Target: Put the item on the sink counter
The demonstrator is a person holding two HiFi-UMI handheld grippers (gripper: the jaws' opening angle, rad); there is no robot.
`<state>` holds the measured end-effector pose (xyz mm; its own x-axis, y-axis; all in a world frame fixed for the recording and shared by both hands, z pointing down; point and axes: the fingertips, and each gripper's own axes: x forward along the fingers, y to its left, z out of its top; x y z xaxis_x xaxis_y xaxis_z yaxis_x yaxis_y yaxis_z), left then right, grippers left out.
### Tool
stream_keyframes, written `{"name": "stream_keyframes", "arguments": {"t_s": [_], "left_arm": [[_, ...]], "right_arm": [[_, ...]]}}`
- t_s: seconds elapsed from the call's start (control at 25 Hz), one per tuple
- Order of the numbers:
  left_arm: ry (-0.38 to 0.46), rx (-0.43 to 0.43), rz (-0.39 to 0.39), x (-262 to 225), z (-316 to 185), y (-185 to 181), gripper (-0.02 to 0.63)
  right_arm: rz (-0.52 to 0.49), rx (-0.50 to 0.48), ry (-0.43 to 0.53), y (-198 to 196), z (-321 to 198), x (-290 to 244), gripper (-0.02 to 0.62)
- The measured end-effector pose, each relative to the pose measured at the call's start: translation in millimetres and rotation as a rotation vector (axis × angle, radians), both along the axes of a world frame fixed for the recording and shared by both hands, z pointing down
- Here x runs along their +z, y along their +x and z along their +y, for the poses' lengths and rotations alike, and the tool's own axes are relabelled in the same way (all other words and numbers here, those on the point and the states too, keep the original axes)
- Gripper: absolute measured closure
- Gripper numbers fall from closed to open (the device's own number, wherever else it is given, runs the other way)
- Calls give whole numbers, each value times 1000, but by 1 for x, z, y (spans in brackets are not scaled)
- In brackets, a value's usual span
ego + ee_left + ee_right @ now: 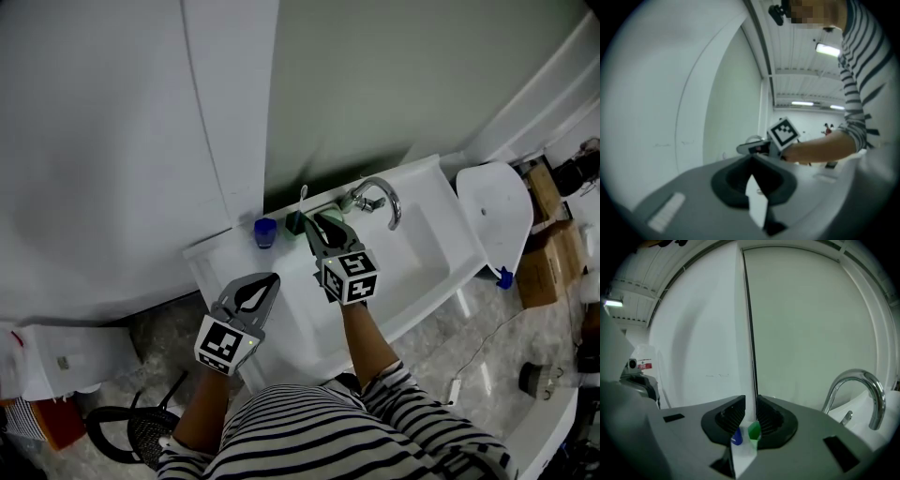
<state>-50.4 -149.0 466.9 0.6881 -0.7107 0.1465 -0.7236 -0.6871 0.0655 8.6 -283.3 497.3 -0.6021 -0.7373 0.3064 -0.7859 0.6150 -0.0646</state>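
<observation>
My right gripper reaches over the white sink counter to its back edge and is shut on a thin white toothbrush that stands upright at a green cup. A blue cup stands just left of the green one. My left gripper hangs over the sink's front left corner, shut and empty. In the left gripper view the right gripper's marker cube and the forearm show ahead.
A chrome faucet curves over the basin right of the cups. White wall panels rise close behind the counter. A white toilet-like fixture and cardboard boxes lie to the right, a black chair base at lower left.
</observation>
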Motion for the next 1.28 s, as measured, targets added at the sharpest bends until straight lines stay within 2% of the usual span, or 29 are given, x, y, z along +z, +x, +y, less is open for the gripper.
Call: {"name": "stream_keyframes", "arguments": {"t_s": [0.44, 0.76, 0.92, 1.28], "left_arm": [[47, 3, 12, -18, 16, -5, 598], [61, -43, 53, -30, 32, -21, 598], [72, -54, 70, -37, 41, -23, 598], [115, -64, 73, -56, 59, -27, 598]], "right_arm": [[-50, -39, 58, 0, 58, -40, 541], [-58, -121, 92, -14, 111, -63, 541], [-81, -194, 105, -24, 135, -72, 543], [-90, -309, 169, -40, 177, -93, 569]]}}
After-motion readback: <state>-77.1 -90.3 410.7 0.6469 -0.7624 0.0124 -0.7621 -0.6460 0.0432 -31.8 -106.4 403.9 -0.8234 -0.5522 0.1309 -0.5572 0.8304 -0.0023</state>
